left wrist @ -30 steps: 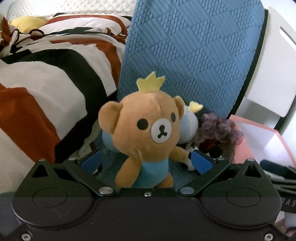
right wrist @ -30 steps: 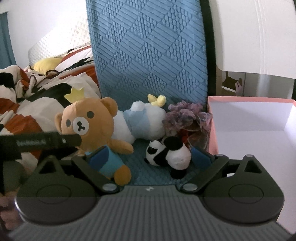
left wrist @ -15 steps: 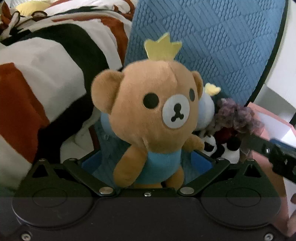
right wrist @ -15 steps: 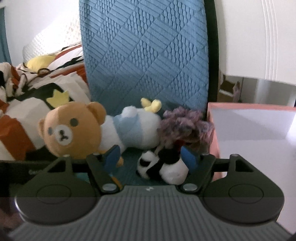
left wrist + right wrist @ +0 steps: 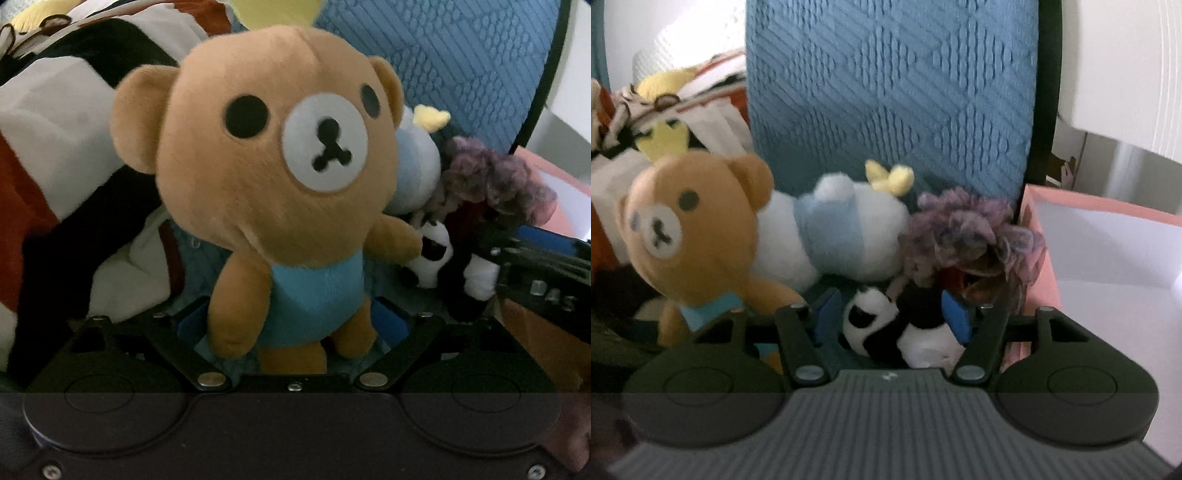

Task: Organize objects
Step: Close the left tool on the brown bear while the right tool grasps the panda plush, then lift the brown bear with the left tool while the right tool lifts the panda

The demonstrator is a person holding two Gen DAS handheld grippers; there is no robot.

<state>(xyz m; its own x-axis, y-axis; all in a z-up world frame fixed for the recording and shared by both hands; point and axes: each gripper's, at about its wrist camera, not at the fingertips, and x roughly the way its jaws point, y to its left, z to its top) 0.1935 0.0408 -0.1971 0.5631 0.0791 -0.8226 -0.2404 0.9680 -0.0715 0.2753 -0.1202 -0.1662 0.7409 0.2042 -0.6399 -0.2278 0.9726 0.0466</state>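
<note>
A brown plush bear with a yellow crown and blue shirt stands on a blue chair seat. My left gripper is open, its blue pads on either side of the bear's body and legs. The bear also shows in the right wrist view. A small black-and-white panda plush lies between the blue pads of my right gripper, whose jaws are partly closed around it; contact cannot be told. A white-and-blue plush and a purple yarn-haired doll lie behind.
The blue textured chair back rises behind the toys. A pink box with a white inside stands at the right. A striped orange, black and white blanket lies at the left. White furniture is at the upper right.
Both grippers have moved forward. The left now has the bear between its pads. The right has narrowed its jaws and come around the panda.
</note>
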